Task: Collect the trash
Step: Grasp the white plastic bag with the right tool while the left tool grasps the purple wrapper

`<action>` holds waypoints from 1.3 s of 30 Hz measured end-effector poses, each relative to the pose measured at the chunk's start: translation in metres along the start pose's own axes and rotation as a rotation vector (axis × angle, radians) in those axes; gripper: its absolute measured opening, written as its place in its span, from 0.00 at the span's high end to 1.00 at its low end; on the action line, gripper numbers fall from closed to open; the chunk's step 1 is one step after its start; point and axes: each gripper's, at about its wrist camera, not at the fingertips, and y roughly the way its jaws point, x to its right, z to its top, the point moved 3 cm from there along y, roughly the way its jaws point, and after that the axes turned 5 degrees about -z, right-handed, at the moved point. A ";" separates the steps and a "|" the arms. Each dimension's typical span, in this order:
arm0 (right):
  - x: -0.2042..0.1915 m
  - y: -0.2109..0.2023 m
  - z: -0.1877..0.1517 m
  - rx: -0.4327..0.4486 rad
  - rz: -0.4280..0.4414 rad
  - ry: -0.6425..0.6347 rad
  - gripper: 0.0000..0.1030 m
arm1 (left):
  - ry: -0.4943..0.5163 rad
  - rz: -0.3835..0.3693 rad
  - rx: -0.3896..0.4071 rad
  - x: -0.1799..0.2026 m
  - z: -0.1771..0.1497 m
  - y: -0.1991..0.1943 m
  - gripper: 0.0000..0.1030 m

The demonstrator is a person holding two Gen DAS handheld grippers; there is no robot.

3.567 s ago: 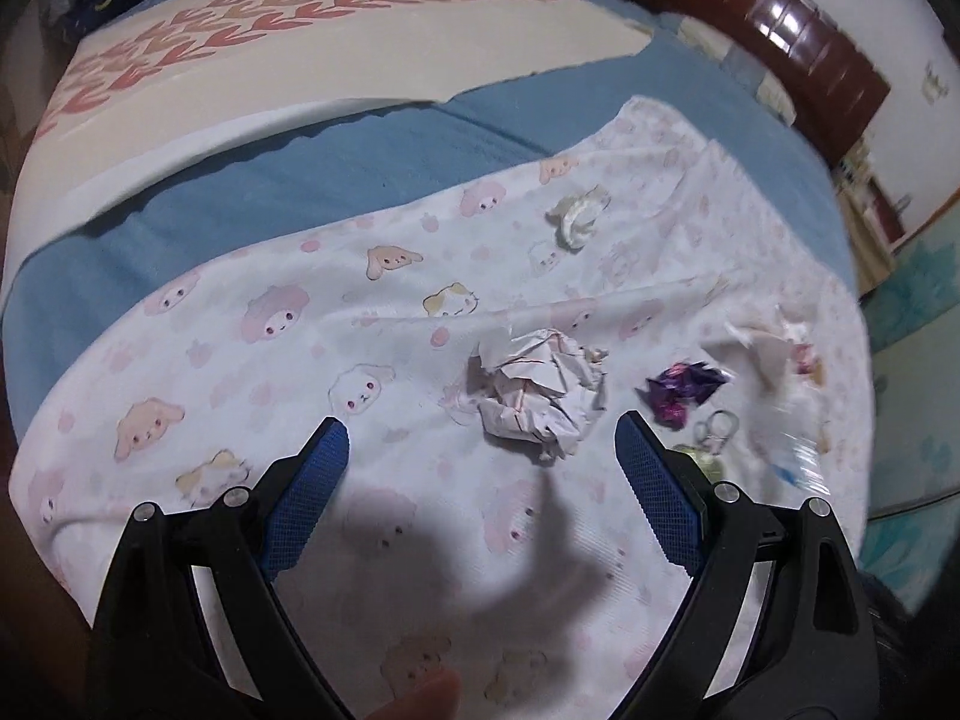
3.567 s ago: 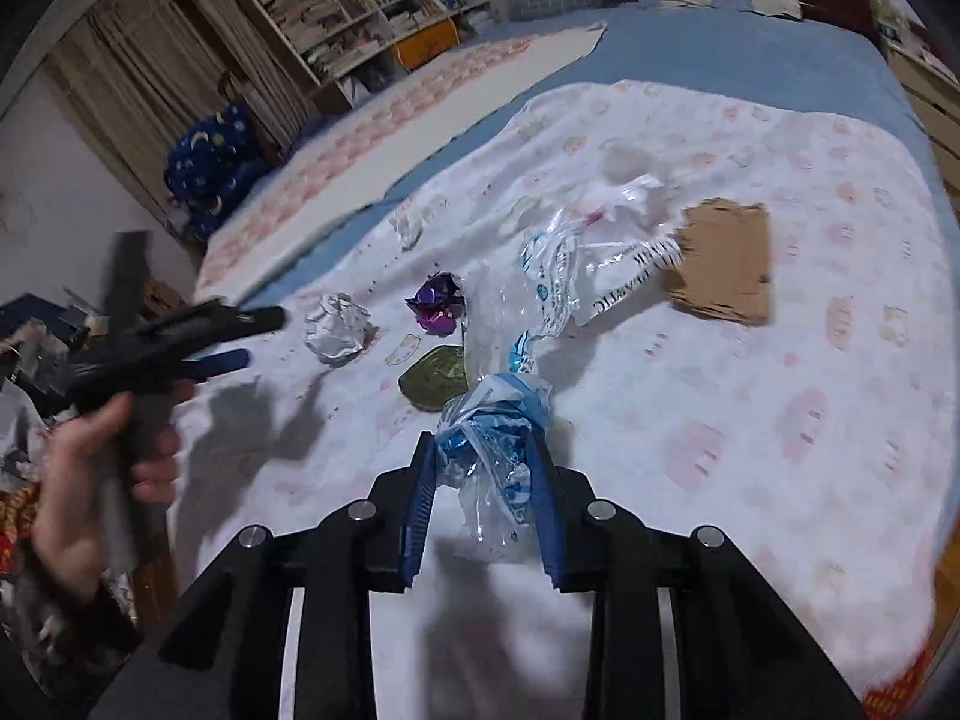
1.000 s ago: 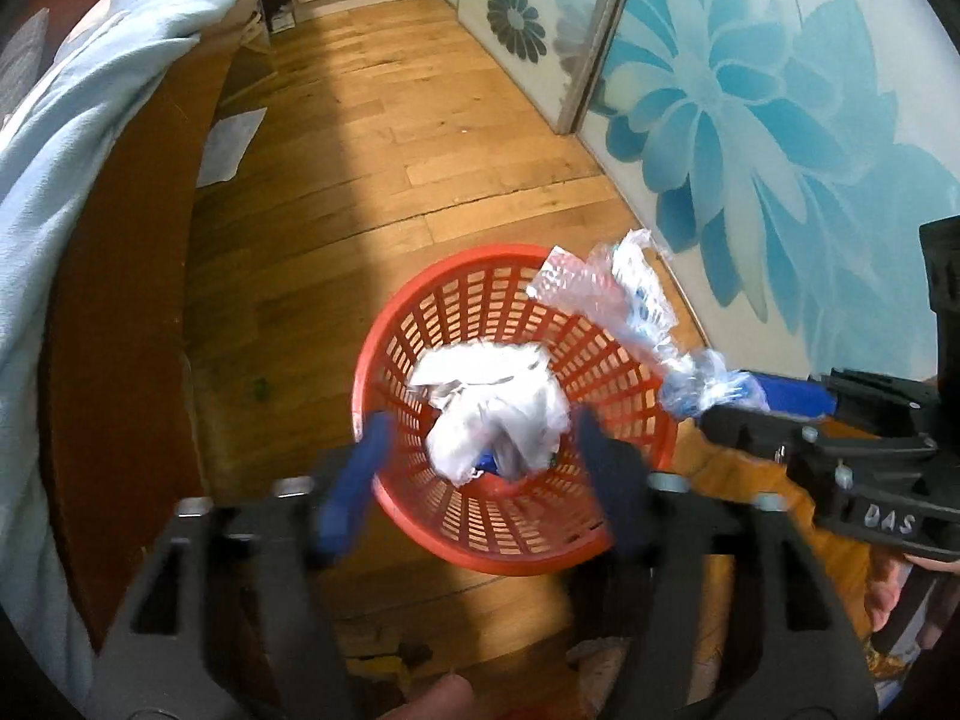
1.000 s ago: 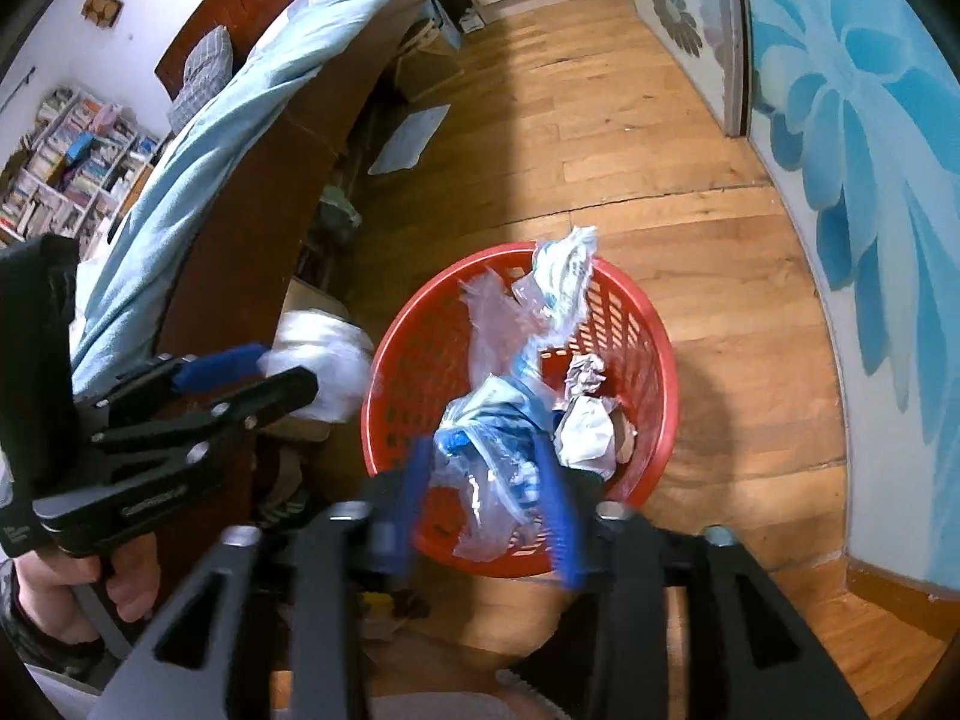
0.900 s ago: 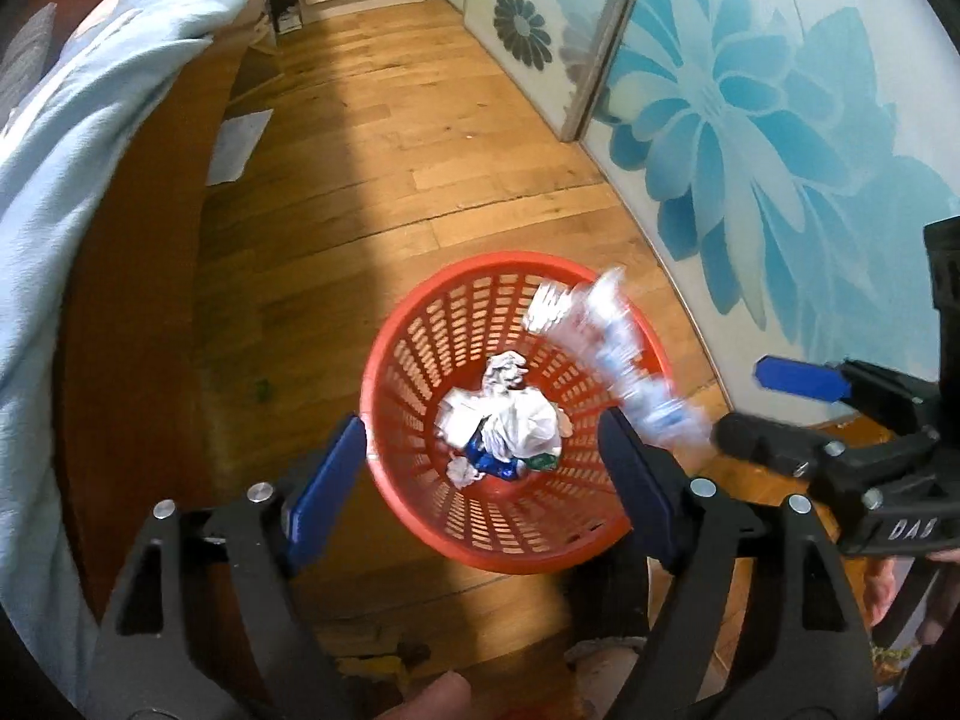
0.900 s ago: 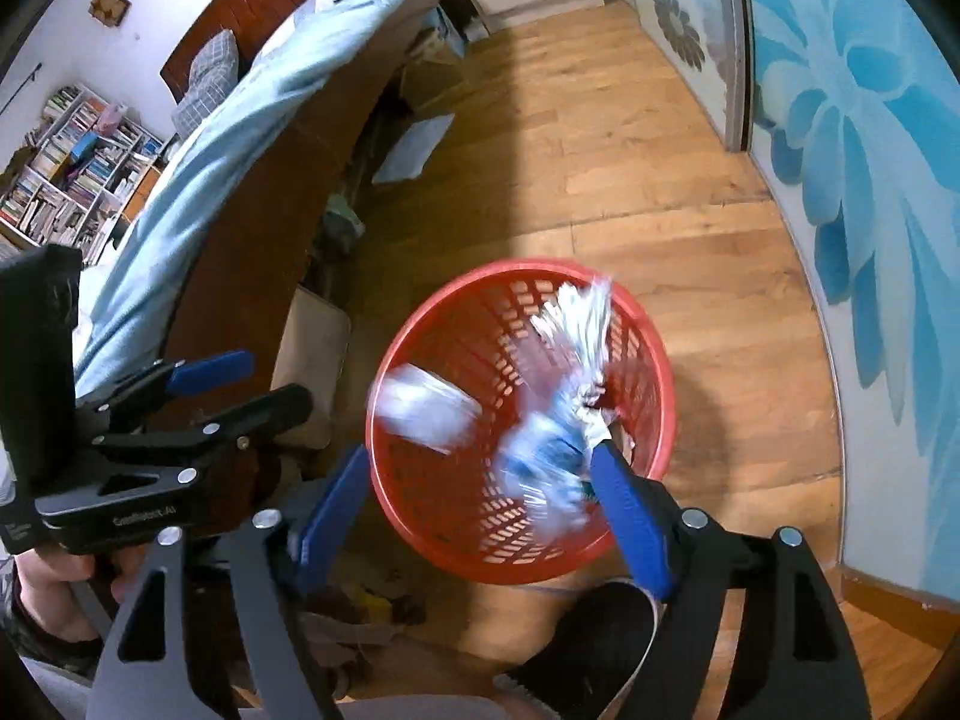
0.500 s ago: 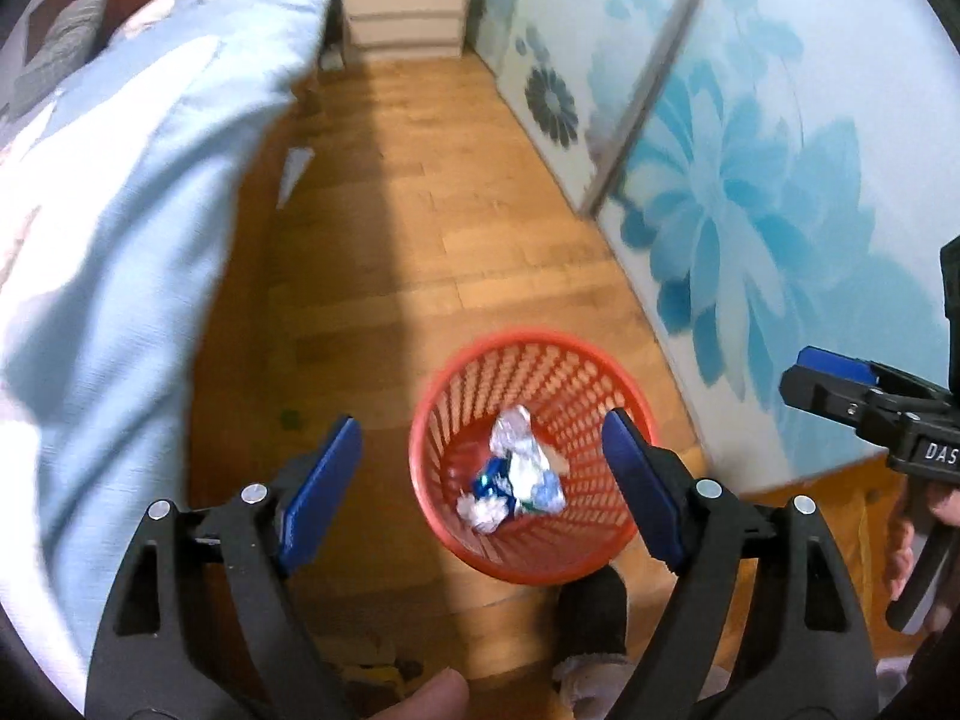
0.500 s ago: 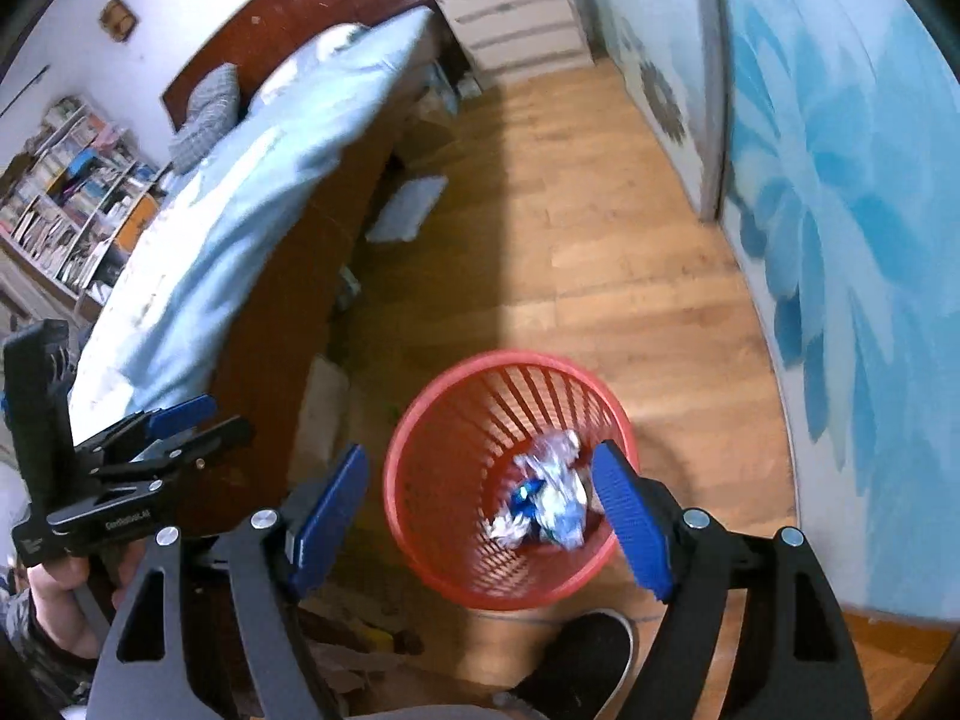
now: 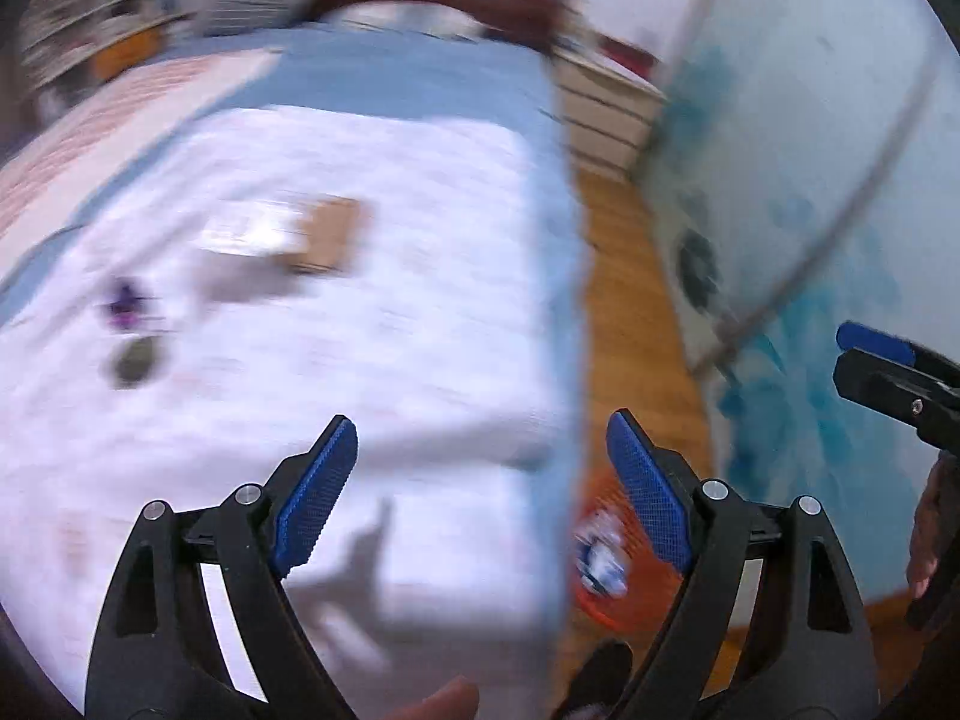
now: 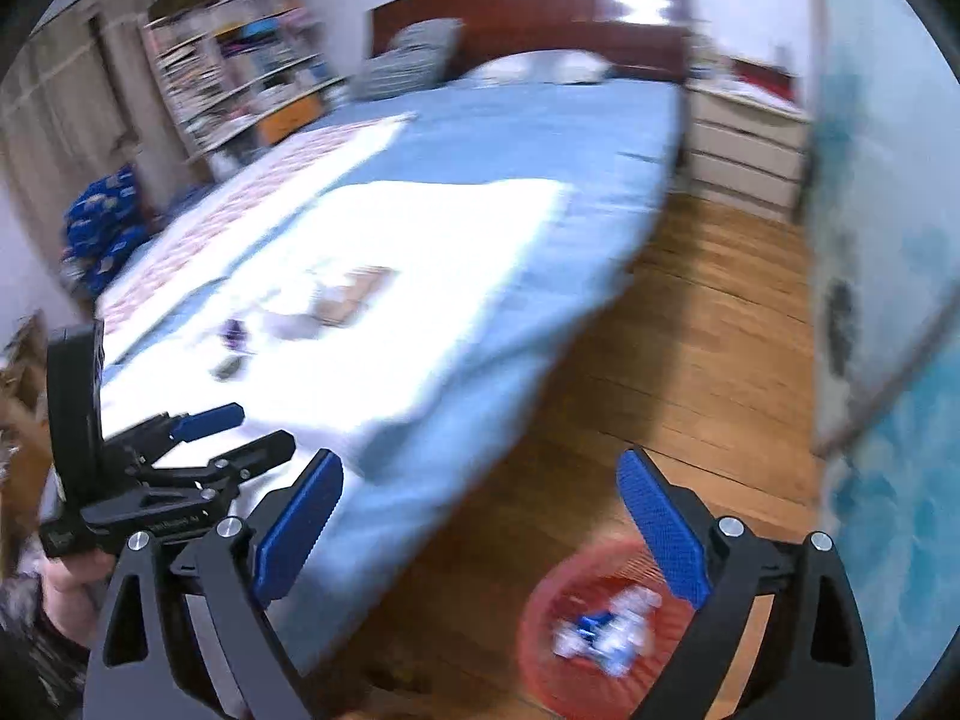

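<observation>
Both views are motion-blurred. My left gripper (image 9: 480, 420) hangs over the near end of the bed, jaws wide, still opening, nothing between them. My right gripper (image 10: 480, 456) is above the bed's edge and the floor, jaws also opening and empty. The red basket (image 10: 549, 597) stands on the floor at the lower right, with crumpled white and blue trash (image 10: 606, 630) inside. It also shows low in the left wrist view as the basket (image 9: 585, 603). On the white sheet lie a cardboard piece (image 9: 327, 234), a purple wrapper (image 9: 123, 303) and a dark green scrap (image 9: 135, 360).
The bed (image 10: 510, 120) has a blue cover and a dark headboard. A wooden floor (image 10: 690, 330) runs along its right side to a white dresser (image 10: 744, 150). A blue-flowered sliding door (image 9: 810, 210) is on the right, bookshelves (image 10: 240, 72) at the far left.
Both grippers let their trash fall into the red basket, then rose and swung from over the basket toward the bed. The basket has slid to the bottom of both views.
</observation>
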 end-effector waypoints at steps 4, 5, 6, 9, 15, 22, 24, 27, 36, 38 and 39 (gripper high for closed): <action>-0.063 0.047 0.049 -0.063 0.178 0.080 0.11 | -0.193 0.029 0.017 -0.082 0.013 -0.023 0.18; -0.078 0.064 0.060 -0.081 0.233 0.120 0.11 | -0.244 0.046 0.023 -0.104 0.015 -0.028 0.18; -0.087 0.075 0.067 -0.092 0.269 0.149 0.12 | -0.285 0.062 0.028 -0.123 0.017 -0.032 0.17; -0.118 0.126 0.081 -0.152 0.386 0.301 0.15 | -0.386 0.105 0.055 -0.189 0.027 -0.045 0.18; -0.155 0.220 0.068 -0.265 0.425 0.514 0.15 | -0.525 0.150 0.063 -0.286 0.026 -0.054 0.18; -0.177 0.281 0.067 -0.297 0.392 0.547 0.42 | -0.567 0.105 0.015 -0.314 0.027 -0.038 0.18; -0.182 0.295 0.072 -0.285 0.395 0.551 0.67 | -0.558 0.100 0.015 -0.312 0.028 -0.036 0.18; -0.193 0.295 0.084 -0.235 0.417 0.497 0.82 | -0.536 0.105 0.007 -0.306 0.032 -0.031 0.18; -0.164 0.213 0.089 -0.108 0.407 0.330 0.92 | -0.453 0.156 -0.064 -0.291 0.048 0.010 0.17; -0.150 0.195 0.079 -0.099 0.415 0.323 0.92 | -0.437 0.165 -0.075 -0.286 0.052 0.023 0.17; -0.142 0.182 0.071 -0.088 0.422 0.323 0.92 | -0.423 0.172 -0.082 -0.283 0.054 0.030 0.17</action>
